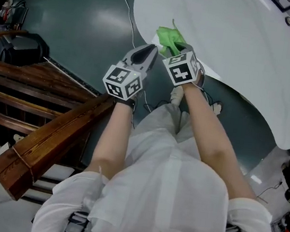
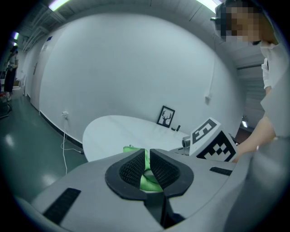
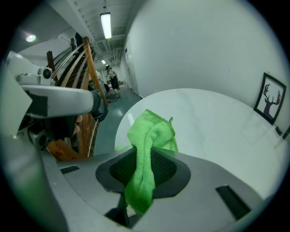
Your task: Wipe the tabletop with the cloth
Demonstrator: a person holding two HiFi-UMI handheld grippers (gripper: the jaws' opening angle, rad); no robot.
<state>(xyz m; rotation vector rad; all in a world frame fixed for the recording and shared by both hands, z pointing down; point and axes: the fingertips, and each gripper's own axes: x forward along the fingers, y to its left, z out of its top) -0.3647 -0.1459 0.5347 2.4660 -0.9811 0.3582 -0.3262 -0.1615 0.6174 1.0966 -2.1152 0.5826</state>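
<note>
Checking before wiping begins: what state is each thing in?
Green microfibre cloth: bunched, at the table's edge.
Right gripper: shut on the cloth.
Left gripper: jaws nearly together, cloth beyond them.
White oval tabletop: mostly bare.
Black-framed deer picture: upright.

Green cloth pinched at the rim of the white surface

The cloth (image 3: 152, 136) is bright green and nubby with a stitched hem. It is gathered into a narrow fold and clamped between the jaws of the right tool (image 3: 144, 155). One end hangs down behind the pads, and the other bunches up beyond them. In the head view it sits over the near rim of the surface (image 1: 241, 40), a plain white, round-edged top. Whether it touches that top cannot be told.
</note>
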